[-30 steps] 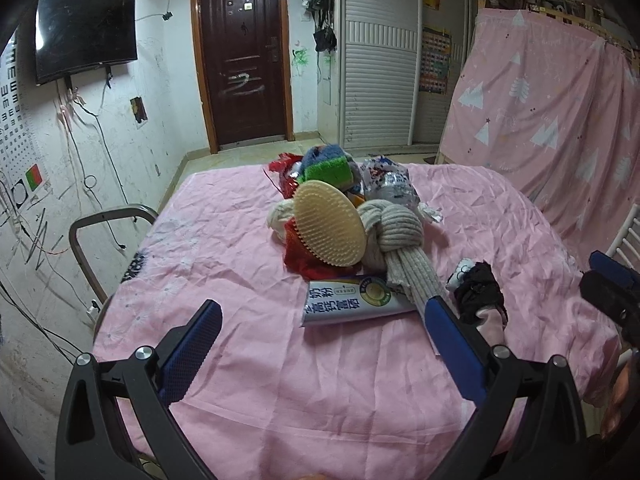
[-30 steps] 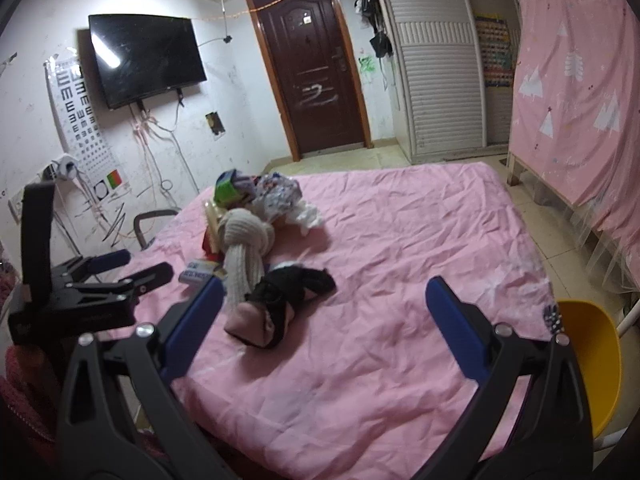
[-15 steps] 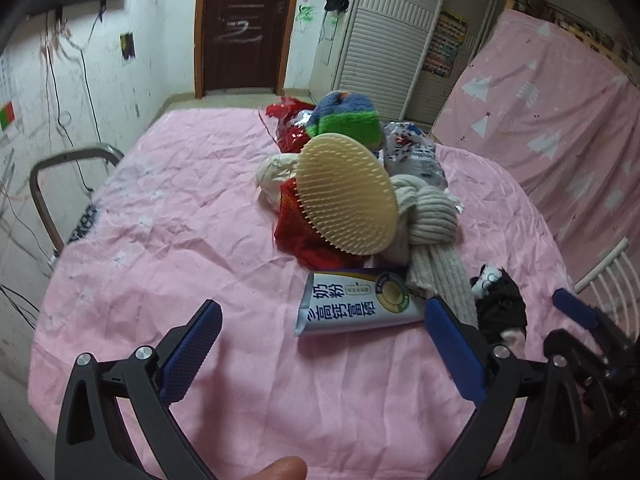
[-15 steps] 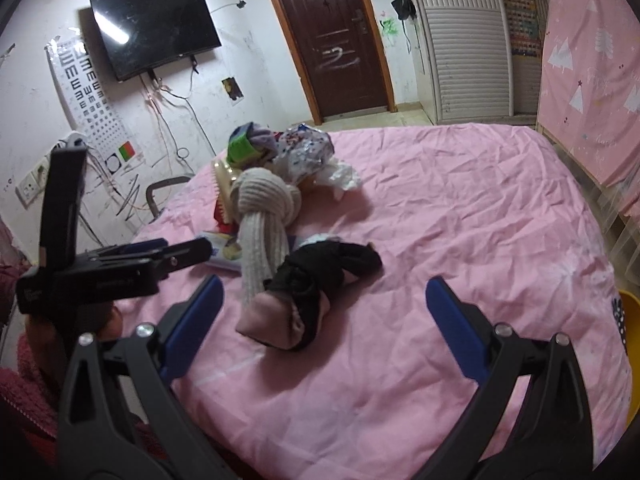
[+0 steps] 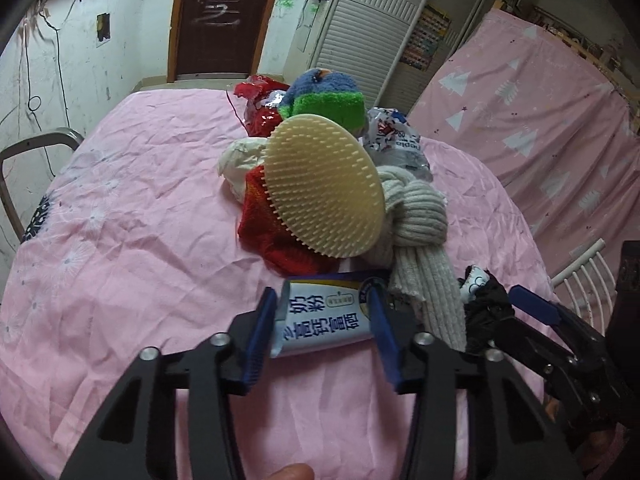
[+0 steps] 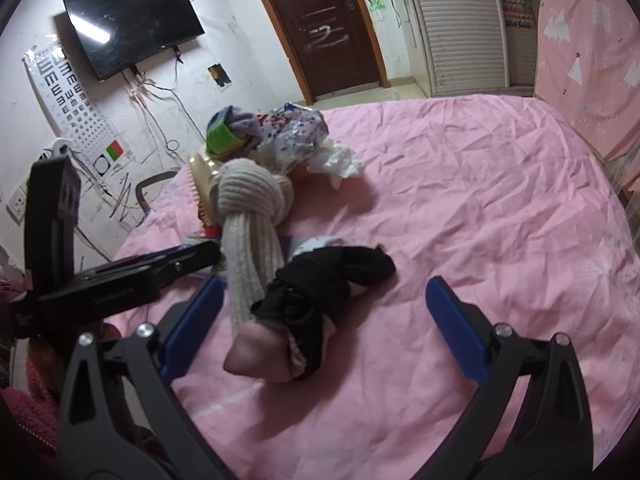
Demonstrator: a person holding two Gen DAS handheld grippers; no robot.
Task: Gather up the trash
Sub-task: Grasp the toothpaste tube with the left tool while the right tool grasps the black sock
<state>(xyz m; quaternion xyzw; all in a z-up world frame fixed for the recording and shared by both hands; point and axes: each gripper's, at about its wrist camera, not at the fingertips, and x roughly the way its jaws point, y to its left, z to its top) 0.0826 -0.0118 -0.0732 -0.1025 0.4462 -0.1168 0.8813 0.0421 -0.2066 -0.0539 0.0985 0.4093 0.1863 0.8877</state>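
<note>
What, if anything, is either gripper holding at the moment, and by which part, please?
The left gripper is closed across the near end of the milk powder packet; the right gripper is open and holds nothing.

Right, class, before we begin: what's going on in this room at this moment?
A person is clearing rubbish from a pink bed with two handheld grippers. The left gripper has its fingers on either side of a blue-and-white packet, about to grip it. The right gripper is open, hovering around a black sock bundle. A pile of wrappers, cloth and a bristled pad waits behind.
</note>
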